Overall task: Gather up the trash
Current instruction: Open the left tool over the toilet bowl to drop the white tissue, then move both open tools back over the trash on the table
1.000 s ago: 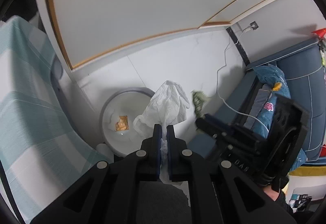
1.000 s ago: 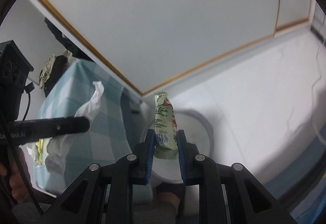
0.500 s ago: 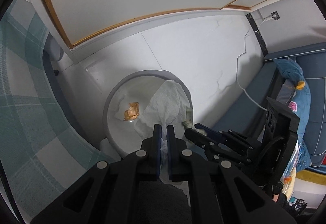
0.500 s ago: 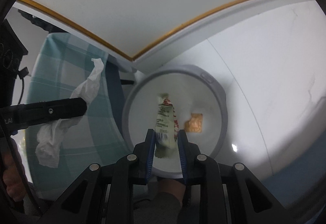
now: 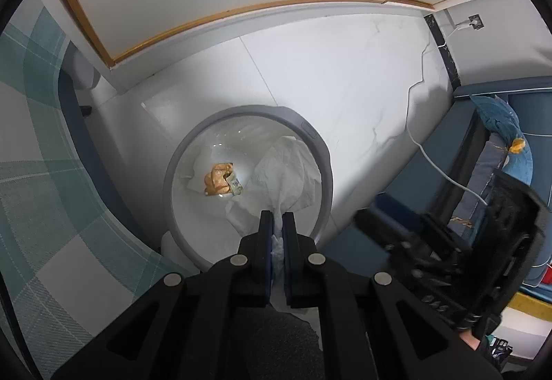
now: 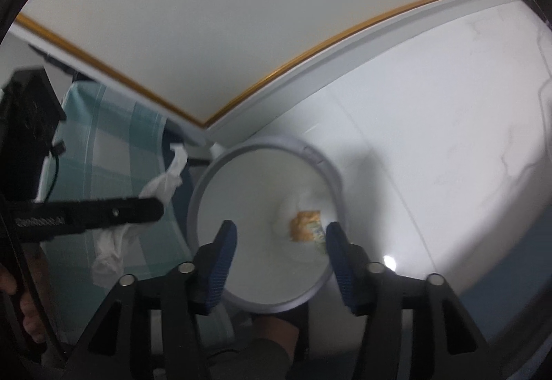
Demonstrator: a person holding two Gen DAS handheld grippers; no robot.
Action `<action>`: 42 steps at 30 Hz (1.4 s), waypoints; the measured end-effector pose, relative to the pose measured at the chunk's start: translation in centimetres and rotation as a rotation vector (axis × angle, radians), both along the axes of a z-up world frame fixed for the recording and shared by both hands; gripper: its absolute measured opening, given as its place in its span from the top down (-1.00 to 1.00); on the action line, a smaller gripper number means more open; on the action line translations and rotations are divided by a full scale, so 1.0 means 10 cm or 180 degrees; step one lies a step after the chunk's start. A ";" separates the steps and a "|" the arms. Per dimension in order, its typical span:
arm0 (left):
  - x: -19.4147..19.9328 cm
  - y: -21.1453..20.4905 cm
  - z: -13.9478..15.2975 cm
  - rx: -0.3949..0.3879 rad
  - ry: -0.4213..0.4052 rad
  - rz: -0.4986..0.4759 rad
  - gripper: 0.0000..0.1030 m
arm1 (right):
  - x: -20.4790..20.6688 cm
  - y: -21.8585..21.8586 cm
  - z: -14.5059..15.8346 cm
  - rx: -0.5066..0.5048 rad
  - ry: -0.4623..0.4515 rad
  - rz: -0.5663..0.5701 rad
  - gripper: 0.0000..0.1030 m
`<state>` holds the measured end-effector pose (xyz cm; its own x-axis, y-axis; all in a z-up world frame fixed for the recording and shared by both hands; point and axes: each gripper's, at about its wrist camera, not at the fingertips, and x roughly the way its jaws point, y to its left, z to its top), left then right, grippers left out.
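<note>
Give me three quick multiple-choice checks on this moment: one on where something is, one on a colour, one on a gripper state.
1. Where is the orange wrapper?
A. inside the bin
B. on the checked cloth
C. in the right gripper

2. What colour is the bin's rim?
A. red
B. grey
C. green

3. How is the left gripper?
A. wide open and empty
B. shut on the white tissue
C. shut on the orange wrapper

Answers:
1 A: the orange wrapper lies on the bottom of the bin, with a small printed wrapper beside it.
2 B: the rim ring is grey around a white inside.
3 B: the left gripper pinches the white tissue over the bin, while the right gripper stands open and empty.
</note>
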<state>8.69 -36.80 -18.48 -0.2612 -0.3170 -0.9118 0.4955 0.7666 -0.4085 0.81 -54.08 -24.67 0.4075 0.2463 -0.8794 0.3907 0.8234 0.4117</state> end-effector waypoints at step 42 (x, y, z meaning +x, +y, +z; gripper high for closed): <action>-0.24 0.36 0.79 0.0089 -0.1157 0.0178 0.12 | -0.24 0.02 0.67 -0.0086 -0.0344 -0.0184 -0.82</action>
